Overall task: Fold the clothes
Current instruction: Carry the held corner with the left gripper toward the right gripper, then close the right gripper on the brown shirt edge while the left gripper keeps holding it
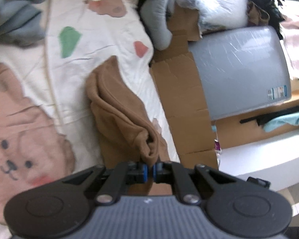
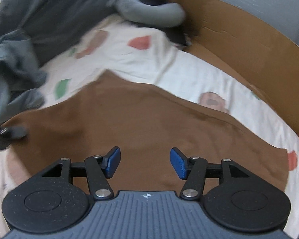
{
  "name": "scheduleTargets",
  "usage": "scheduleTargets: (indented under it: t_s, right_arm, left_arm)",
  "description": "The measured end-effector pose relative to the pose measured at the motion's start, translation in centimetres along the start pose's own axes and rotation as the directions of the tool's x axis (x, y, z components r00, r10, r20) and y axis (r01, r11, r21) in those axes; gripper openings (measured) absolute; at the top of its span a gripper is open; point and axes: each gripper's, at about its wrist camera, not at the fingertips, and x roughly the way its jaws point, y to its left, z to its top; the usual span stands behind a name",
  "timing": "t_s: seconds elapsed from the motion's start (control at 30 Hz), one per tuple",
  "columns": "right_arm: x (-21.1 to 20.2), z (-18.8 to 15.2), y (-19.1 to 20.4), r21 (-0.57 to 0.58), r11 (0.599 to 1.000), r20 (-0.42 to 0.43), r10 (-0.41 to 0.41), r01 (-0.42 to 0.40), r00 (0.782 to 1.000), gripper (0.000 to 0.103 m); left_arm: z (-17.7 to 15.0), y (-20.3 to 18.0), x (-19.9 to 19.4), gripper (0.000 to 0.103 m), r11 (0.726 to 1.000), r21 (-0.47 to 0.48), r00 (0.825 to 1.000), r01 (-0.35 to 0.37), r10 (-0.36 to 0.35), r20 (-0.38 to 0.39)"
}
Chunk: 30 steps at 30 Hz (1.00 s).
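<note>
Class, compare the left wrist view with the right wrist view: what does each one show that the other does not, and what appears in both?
Only the left wrist view: the left gripper shut on a bunched edge of the brown garment, a bear face print and a grey plastic-wrapped panel's label.

Only the right wrist view: the right gripper open above the garment, nothing between its pads.

Both: the brown garment, the white patterned sheet, the cardboard and a grey rolled cushion.
</note>
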Motion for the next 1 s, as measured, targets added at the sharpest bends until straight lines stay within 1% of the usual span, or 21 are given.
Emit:
scheduleTargets:
  t_s: [0.13, 0.3, 0.47, 0.6, 0.7, 0.77, 0.93, 1.0]
  right_arm:
    - [-1.1, -0.7, 1.9, -0.015, 0.998, 0.017, 0.055, -0.055, 0.998, 0.062]
    - [-1.5, -1.4, 4.3, -0.058, 0.992, 0.031, 0.113, -0.111, 0.993, 0.062]
    - [-1.7, -0.9, 6.8, -0.119, 0.98, 0.08, 0.171, -0.161, 0.982, 0.062]
    - [-1.2, -0.7, 9.4, -0.199, 0.965, 0.115, 0.199, -0.174, 0.973, 0.062]
    - [-0.7, -0.5, 11.5, -0.23, 0.953, 0.133, 0.232, -0.198, 0.964, 0.062]
    - [-0.4, -0.5, 12.6, -0.253, 0.95, 0.146, 0.223, -0.182, 0.964, 0.062]
    - [0.2, 0.1, 14.2, -0.278, 0.954, 0.17, 0.161, -0.109, 0.972, 0.061]
    - [0.4, 0.3, 14.8, -0.293, 0.952, 0.169, 0.139, -0.085, 0.976, 0.055]
  left_arm:
    - [0.3, -2.0, 1.1, 0.005, 1.0, 0.027, 0.999, -0.005, 0.006, -0.036]
    - [0.5, -3.5, 2.1, 0.005, 0.999, 0.032, 0.997, -0.034, 0.036, -0.067]
    - [0.6, -4.0, 2.5, 0.005, 0.999, 0.027, 0.996, -0.045, 0.046, -0.076]
    - [0.7, -4.1, 2.4, 0.005, 0.997, 0.003, 0.995, -0.076, 0.076, -0.064]
    - [0.7, -3.9, 2.1, 0.005, 0.997, -0.026, 0.996, -0.079, 0.078, -0.053]
    - [0.7, -4.0, 2.0, 0.005, 0.996, -0.03, 0.995, -0.085, 0.084, -0.052]
    - [0.8, -4.0, 1.6, 0.005, 0.995, -0.048, 0.995, -0.089, 0.087, -0.047]
    - [0.8, -4.0, 1.5, 0.005, 0.994, -0.058, 0.995, -0.093, 0.09, -0.043]
